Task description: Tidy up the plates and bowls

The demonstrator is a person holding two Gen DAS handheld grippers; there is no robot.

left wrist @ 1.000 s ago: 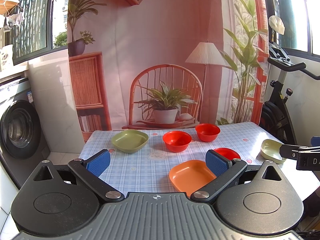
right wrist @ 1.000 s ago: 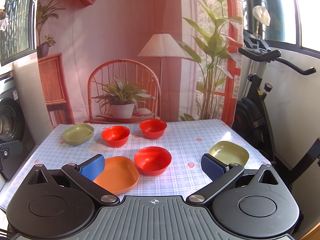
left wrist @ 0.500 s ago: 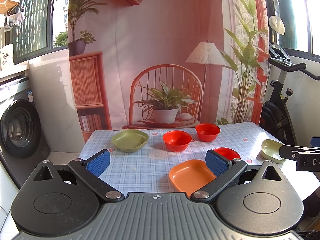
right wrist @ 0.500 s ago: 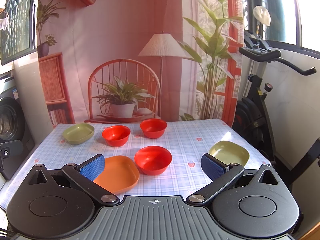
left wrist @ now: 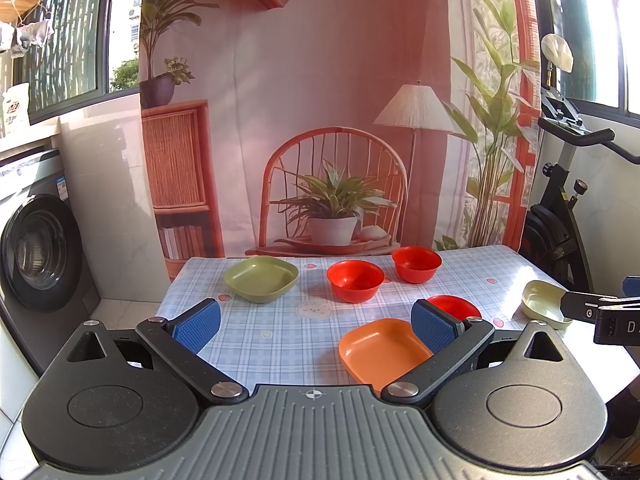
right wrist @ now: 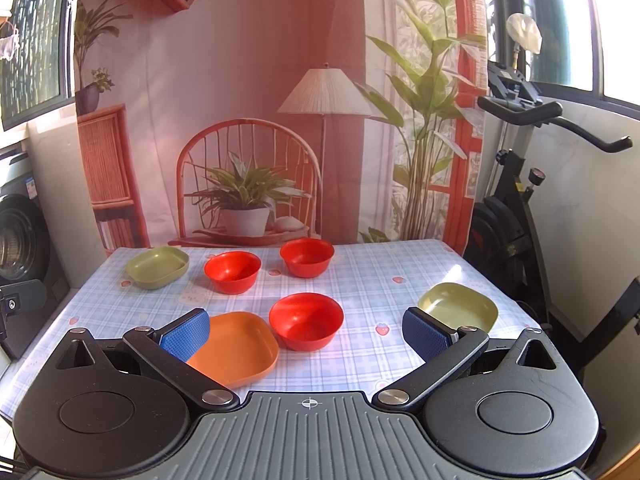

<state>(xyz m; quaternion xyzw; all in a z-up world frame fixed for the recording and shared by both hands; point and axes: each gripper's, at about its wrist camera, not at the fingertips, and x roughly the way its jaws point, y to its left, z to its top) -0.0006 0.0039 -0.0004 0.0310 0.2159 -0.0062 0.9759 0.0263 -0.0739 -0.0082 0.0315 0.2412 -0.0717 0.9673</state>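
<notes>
On the checked tablecloth point(right wrist: 360, 280) stand three red bowls: two at the back point(right wrist: 232, 271) point(right wrist: 307, 257) and one nearer point(right wrist: 306, 320). An orange plate point(right wrist: 236, 346) lies beside the near bowl. One green plate point(right wrist: 157, 266) sits at the back left, another green plate point(right wrist: 458, 306) at the right edge. My right gripper point(right wrist: 306, 330) hangs open above the near edge, nothing between its fingers. My left gripper point(left wrist: 316, 326) is open too, over the left front of the table, with the orange plate point(left wrist: 382, 350) by its right finger.
A washing machine point(left wrist: 36, 248) stands left of the table. An exercise bike point(right wrist: 516, 216) stands to the right. A printed backdrop with chair, lamp and plants hangs behind the table's far edge. The right gripper's body point(left wrist: 600, 312) shows at the left view's right side.
</notes>
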